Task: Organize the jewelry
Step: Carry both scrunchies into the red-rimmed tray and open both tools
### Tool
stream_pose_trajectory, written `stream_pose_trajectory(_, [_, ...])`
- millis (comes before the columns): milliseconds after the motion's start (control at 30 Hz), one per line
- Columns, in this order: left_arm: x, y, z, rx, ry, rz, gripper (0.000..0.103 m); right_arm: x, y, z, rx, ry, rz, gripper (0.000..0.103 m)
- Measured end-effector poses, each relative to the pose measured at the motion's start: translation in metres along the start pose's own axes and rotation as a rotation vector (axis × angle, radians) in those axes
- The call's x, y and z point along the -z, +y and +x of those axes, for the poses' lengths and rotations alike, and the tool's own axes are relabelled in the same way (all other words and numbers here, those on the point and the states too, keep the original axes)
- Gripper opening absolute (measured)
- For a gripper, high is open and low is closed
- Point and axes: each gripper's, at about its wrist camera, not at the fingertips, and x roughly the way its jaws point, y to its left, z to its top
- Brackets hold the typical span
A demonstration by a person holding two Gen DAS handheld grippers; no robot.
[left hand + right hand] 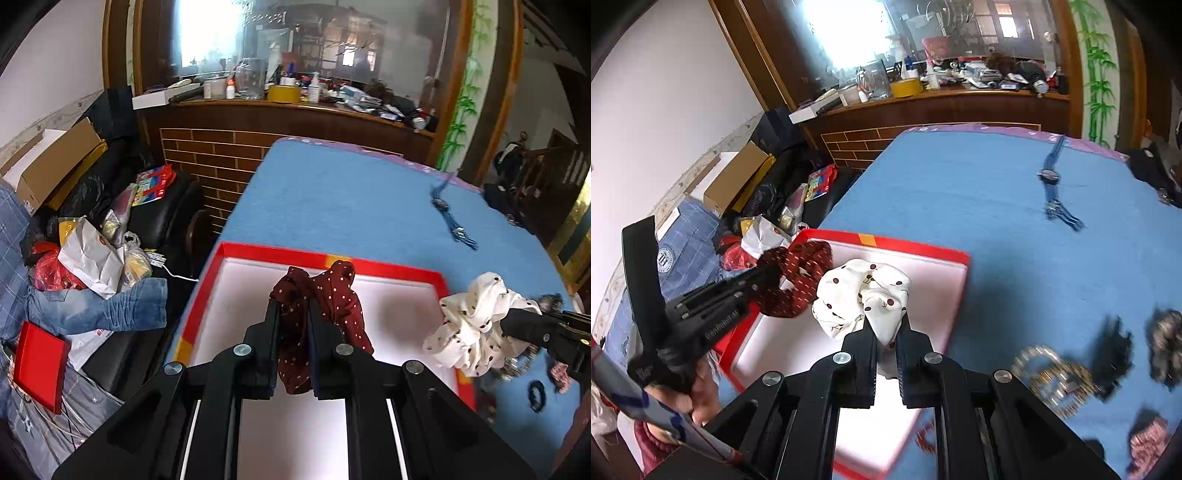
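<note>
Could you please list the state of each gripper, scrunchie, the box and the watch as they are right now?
Left gripper: shut on the red scrunchie.
Right gripper: shut on the white scrunchie.
Red scrunchie: held above the box.
White scrunchie: held above the box.
Box: open, its white floor bare where visible.
Watch: lying flat on the blue cloth, strap unclasped.

White wall [665,92], cluttered wooden counter [295,114], bright window [207,33].

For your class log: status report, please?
Left hand-held gripper shut on maroon scrunchie. Right hand-held gripper shut on white scrunchie. Both over red tray. Nothing blocking.
</note>
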Motion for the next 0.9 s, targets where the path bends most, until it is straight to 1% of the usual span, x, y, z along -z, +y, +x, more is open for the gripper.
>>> stream_pose_trajectory(100, [-0.007, 0.010, 0.019, 0.005, 0.021, -0.016, 0.012, -0.011, 0.007, 0.026, -0.006, 0.023, 0.014, 0.010])
stream_pose_trajectory(200, [-0.010, 0.023, 0.032, -0.007, 0.033, -0.041, 0.012, -0.021, 0.008, 0.050, -0.001, 0.051, 0.034, 0.010])
stream_pose_trajectory(400, [-0.012, 0.040, 0.049, -0.013, 0.054, -0.069, 0.013, -0.034, -0.004, 0.087, 0.027, 0.090, 0.067, 0.010])
stream_pose_trajectory(467, [-0.012, 0.041, 0.052, -0.020, 0.052, -0.072, 0.019, -0.037, -0.007, 0.096, 0.037, 0.099, 0.075, 0.010])
stream_pose_trajectory(500, [-0.013, 0.042, 0.052, -0.021, 0.050, -0.074, 0.029, -0.039, -0.009, 0.099, 0.043, 0.102, 0.079, 0.012])
stream_pose_trajectory(533, [-0.013, 0.042, 0.052, -0.020, 0.044, -0.076, 0.035, -0.040, -0.010, 0.102, 0.044, 0.106, 0.081, 0.012])
stream_pose_trajectory(600, [-0.014, 0.040, 0.051, -0.024, 0.037, -0.072, 0.036, -0.041, -0.012, 0.104, 0.055, 0.107, 0.083, 0.013])
stream_pose_trajectory(667, [-0.015, 0.040, 0.050, -0.020, 0.036, -0.069, 0.038, -0.041, -0.014, 0.103, 0.062, 0.104, 0.079, 0.020])
stream_pose_trajectory(700, [-0.015, 0.040, 0.049, -0.022, 0.032, -0.070, 0.042, -0.041, -0.015, 0.100, 0.064, 0.095, 0.081, 0.027])
stream_pose_trajectory(733, [-0.016, 0.039, 0.047, -0.027, 0.028, -0.069, 0.042, -0.042, -0.016, 0.098, 0.066, 0.087, 0.084, 0.034])
stream_pose_trajectory(800, [-0.016, 0.037, 0.044, -0.034, 0.025, -0.066, 0.042, -0.042, -0.018, 0.090, 0.059, 0.070, 0.086, 0.041])
stream_pose_trajectory(900, [-0.015, 0.033, 0.033, -0.017, 0.015, -0.071, 0.042, -0.040, -0.022, 0.069, 0.054, 0.033, 0.089, 0.041])
